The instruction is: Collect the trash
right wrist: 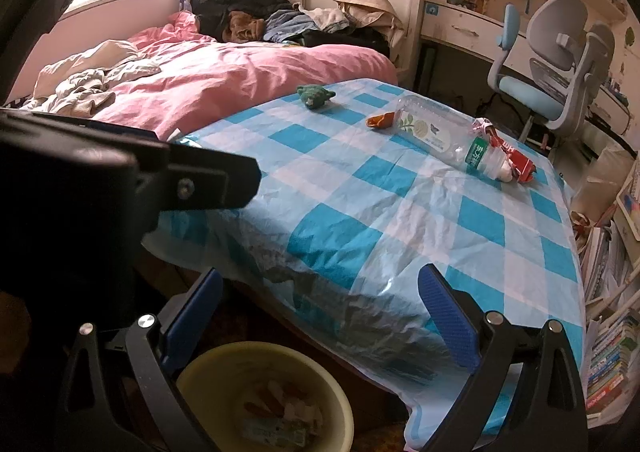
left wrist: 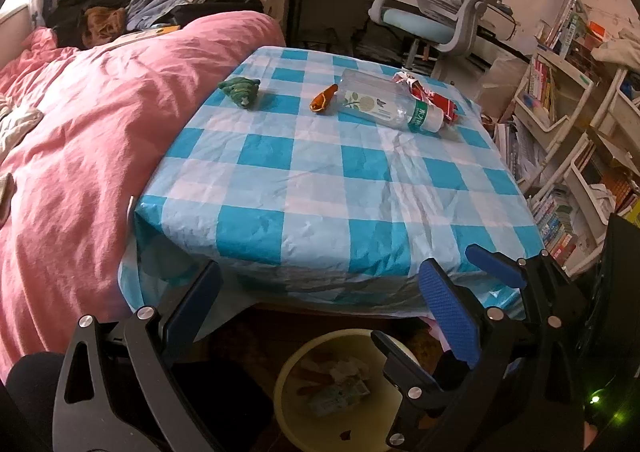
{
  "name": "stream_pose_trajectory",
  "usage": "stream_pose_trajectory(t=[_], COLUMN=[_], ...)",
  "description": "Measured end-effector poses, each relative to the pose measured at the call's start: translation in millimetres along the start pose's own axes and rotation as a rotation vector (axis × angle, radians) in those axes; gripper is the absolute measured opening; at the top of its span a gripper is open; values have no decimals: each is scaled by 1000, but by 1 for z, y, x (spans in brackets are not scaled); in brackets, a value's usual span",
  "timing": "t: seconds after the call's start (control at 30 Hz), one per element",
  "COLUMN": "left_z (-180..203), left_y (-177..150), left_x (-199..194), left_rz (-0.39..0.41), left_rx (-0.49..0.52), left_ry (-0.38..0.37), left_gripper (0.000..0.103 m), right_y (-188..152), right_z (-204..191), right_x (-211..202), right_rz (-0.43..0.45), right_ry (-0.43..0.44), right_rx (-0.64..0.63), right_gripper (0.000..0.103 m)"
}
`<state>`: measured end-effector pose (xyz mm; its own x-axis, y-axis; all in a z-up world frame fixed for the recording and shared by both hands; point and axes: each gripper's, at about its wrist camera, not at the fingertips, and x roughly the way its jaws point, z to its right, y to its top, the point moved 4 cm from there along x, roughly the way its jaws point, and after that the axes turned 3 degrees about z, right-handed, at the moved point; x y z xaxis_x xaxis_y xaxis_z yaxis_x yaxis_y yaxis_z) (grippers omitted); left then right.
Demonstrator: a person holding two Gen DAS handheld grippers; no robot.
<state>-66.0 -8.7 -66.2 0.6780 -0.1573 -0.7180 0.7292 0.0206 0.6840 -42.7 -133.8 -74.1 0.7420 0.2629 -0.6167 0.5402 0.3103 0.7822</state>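
I have both grippers held low at the near edge of the counter (left wrist: pixel 320 180), which is covered in a blue and white checked cloth. My left gripper (left wrist: pixel 320 304) has its jaws spread wide with nothing between the blue pads. My right gripper (right wrist: pixel 320 312) is the same, jaws wide apart and empty; in the left wrist view it shows at the lower right, just beside the left one.

Below the counter edge, on the floor between the 2 grippers, sits a pale yellow bin (left wrist: pixel 288 380) (right wrist: pixel 344 404). It already holds some wrappers and crumpled paper, though I cannot tell exactly what they are.

The trash left on the counter is at the far end. A clear plastic bottle (left wrist: pixel 384 100) (right wrist: pixel 436 132) with a green label lies on its side, cap end pointing right. A red and white wrapper (left wrist: pixel 430 94) (right wrist: pixel 516 162) lies touching the bottle's neck end. An orange scrap (left wrist: pixel 322 97) (right wrist: pixel 381 119) lies just beside the bottle's base. A crumpled green piece (left wrist: pixel 239 88) (right wrist: pixel 315 94) sits further left, apart from the others, near the edge by the bed (left wrist: pixel 80 132) with its pink cover.
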Motion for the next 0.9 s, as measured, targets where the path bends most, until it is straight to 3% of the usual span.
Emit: stream_pose_trajectory(t=[0.9], left_z=[-13], left_y=[1], left_x=[3], left_rz=[-2], left_rx=[-54], left_ry=[33], left_gripper=[95], right_y=[-4], right_z=[-2], right_x=[4], right_rz=[-27], right_ry=[-5], right_rx=[-17], right_gripper=[94])
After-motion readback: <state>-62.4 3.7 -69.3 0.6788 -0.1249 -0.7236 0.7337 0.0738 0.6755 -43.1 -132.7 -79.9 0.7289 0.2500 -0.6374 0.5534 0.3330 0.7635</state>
